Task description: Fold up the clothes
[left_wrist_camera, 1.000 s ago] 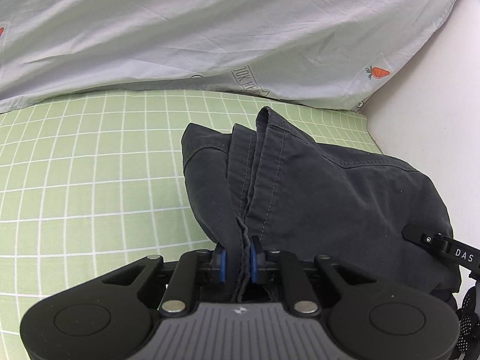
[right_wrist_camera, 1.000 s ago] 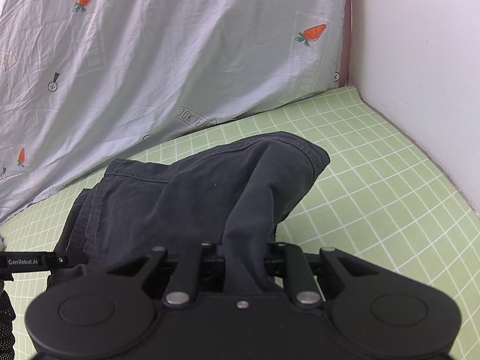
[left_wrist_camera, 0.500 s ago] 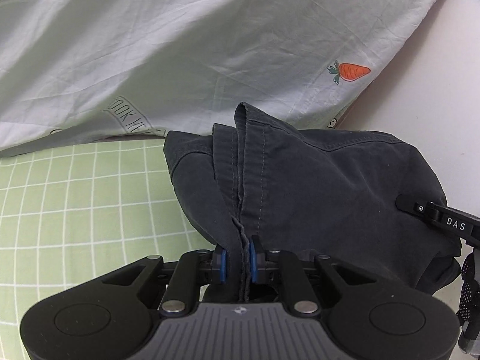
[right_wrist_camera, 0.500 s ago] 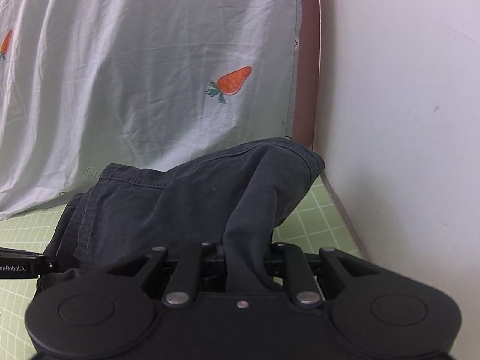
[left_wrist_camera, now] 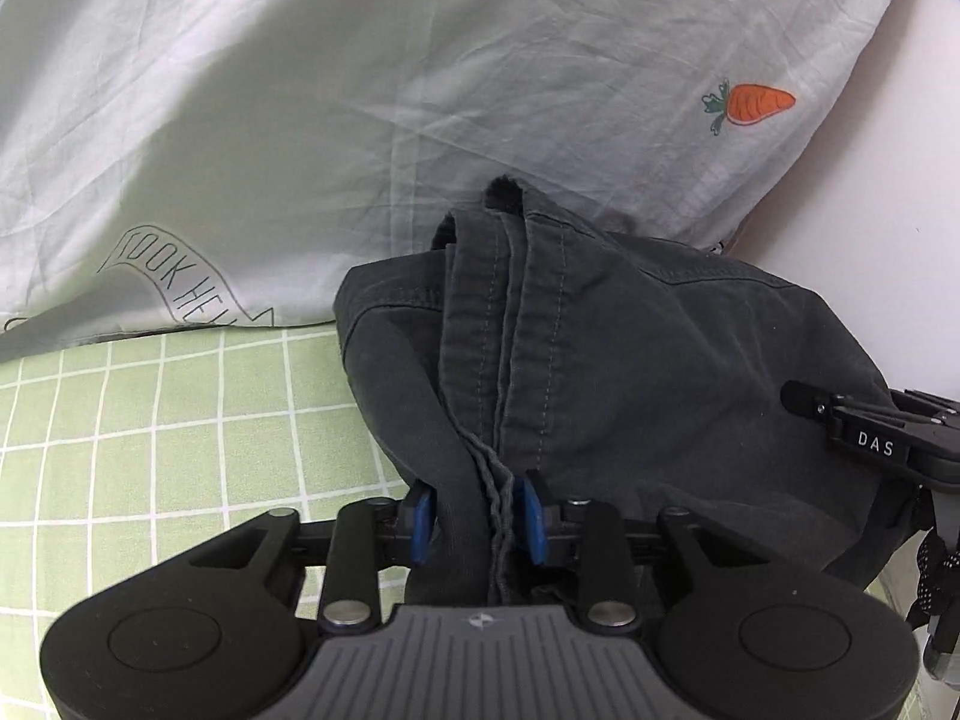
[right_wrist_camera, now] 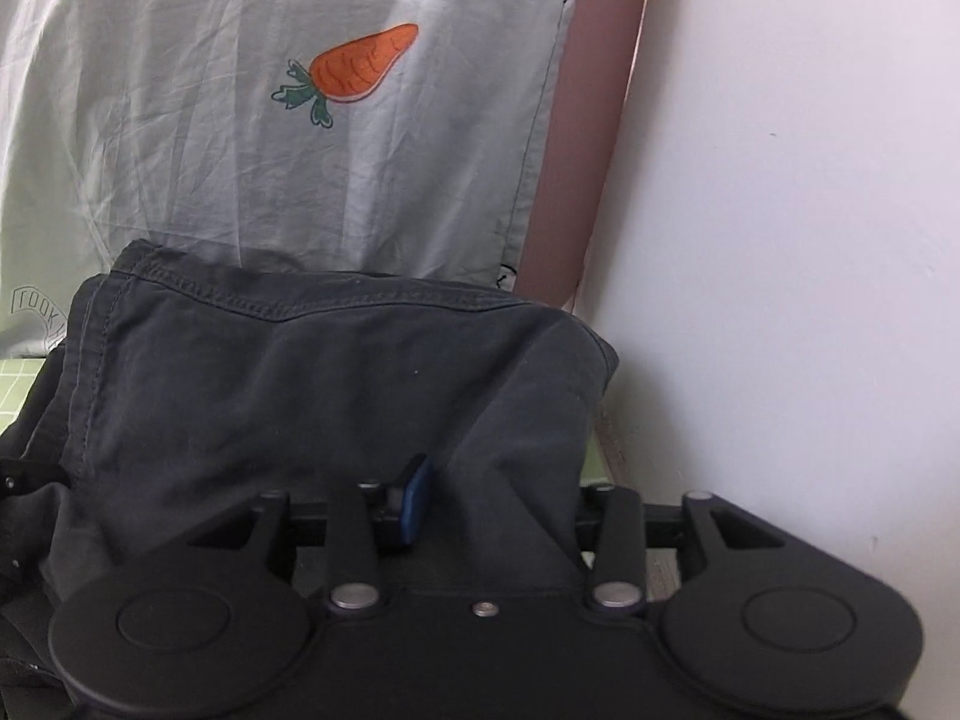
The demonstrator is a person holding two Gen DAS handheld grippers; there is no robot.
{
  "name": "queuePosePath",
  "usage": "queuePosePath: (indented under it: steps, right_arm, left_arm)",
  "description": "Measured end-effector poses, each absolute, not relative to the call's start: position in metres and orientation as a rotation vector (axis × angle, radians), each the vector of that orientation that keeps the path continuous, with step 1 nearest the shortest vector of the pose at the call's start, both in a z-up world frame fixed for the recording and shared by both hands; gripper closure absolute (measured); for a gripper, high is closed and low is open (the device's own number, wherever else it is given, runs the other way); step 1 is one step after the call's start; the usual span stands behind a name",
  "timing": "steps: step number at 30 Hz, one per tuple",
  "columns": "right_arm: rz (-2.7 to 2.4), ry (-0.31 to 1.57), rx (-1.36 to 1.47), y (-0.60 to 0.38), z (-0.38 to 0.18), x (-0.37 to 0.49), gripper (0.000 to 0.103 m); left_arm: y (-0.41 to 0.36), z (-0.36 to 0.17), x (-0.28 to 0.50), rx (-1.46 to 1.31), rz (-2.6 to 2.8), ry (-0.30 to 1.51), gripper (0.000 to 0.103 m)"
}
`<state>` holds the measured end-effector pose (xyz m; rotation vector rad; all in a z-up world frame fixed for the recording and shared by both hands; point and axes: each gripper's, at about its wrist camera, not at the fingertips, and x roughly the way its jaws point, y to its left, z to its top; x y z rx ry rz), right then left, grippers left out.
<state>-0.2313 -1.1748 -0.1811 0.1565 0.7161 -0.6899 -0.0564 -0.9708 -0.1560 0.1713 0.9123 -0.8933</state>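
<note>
Fingers (left_wrist_camera: 423,519) of the left gripper (left_wrist_camera: 480,516) and right gripper (right_wrist_camera: 480,504), clamped a second ago, are opening around the dark garment (left_wrist_camera: 630,360), now deposited against the carrot-print pillow (left_wrist_camera: 420,90). Placement judged complete.

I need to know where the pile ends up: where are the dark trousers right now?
The trousers lie bunched on the green checked sheet, against the carrot-print pillow in the corner by the white wall; in both wrist views, cloth runs between each opening gripper's jaws.
</note>
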Motion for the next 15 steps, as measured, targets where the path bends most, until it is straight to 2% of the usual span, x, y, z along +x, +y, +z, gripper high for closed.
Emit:
queuePosePath:
  steps: [1,3,4,6,8,9,13,15]
  right_arm:
    - [-0.702,0.722,0.154,-1.171,-0.179,-0.232,0.044]
    - [-0.74,0.719,0.134,-1.157,-0.171,-0.238,0.024]
    - [-0.754,0.707,0.122,-1.149,-0.166,-0.241,0.021]
    - [-0.785,0.67,0.148,-1.128,-0.154,-0.252,0.015]
    - [-0.815,0.633,0.174,-1.106,-0.141,-0.263,0.007]
    - [-0.83,0.614,0.187,-1.096,-0.135,-0.268,0.002]
    - [-0.896,0.529,0.211,-1.039,-0.111,-0.295,0.001]
    - [-0.928,0.516,0.196,-1.011,-0.101,-0.307,0.0]
  left_arm:
    - [-0.966,-0.153,-0.054,0.171,-0.874,0.921,0.049]
    - [-0.953,-0.144,-0.049,0.141,-0.864,0.923,0.046]
    - [-0.944,-0.138,-0.05,0.138,-0.858,0.92,0.044]
    - [-0.925,-0.124,-0.054,0.139,-0.849,0.898,0.033]
    - [-0.9,-0.107,-0.066,0.136,-0.857,0.833,0.017]
    - [-0.888,-0.098,-0.073,0.133,-0.864,0.797,0.014]
    - [-0.843,-0.068,-0.1,0.123,-0.919,0.684,0.0]
    - [-0.82,-0.055,-0.115,0.109,-0.946,0.637,0.0]
